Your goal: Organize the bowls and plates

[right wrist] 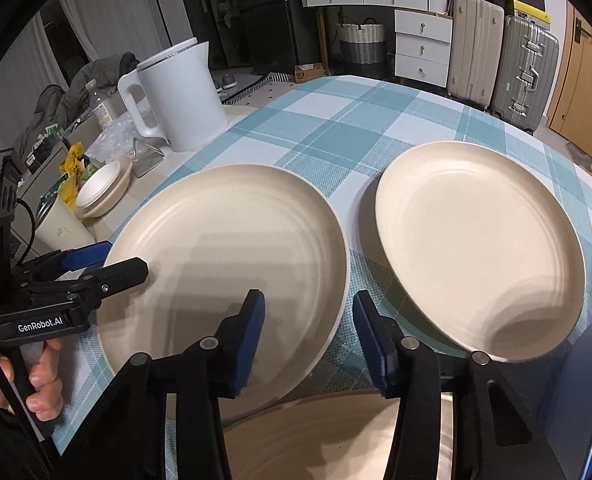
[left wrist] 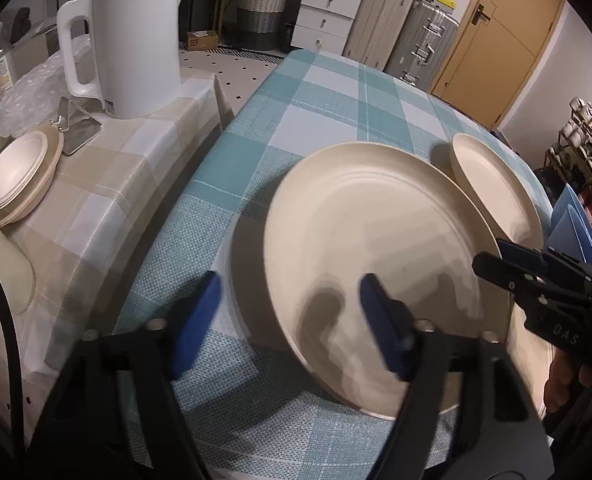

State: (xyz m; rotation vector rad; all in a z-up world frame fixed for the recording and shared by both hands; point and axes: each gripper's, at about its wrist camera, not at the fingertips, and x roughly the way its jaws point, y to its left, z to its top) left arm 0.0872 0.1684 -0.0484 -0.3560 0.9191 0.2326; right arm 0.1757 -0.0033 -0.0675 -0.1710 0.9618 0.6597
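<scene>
A large cream plate (left wrist: 375,248) (right wrist: 224,248) lies on the teal checked tablecloth (left wrist: 315,112). My left gripper (left wrist: 290,316) (right wrist: 116,262) straddles its left rim, one pad over the cloth and one over the plate, neither touching it. Across from it, my right gripper (right wrist: 313,332) (left wrist: 495,258) straddles the right rim with a clear gap on both sides. A second cream plate (right wrist: 475,248) (left wrist: 491,184) sits just right of the first. Stacked cream bowls (left wrist: 16,176) (right wrist: 100,188) rest on the beige side table.
A white kettle (left wrist: 136,48) (right wrist: 184,96) and a metal stand (left wrist: 78,128) stand on the beige table (left wrist: 108,200) to the left. A tan round surface (right wrist: 315,440) shows under my right gripper. Suitcases (right wrist: 523,68) and white drawers (right wrist: 421,48) line the far wall.
</scene>
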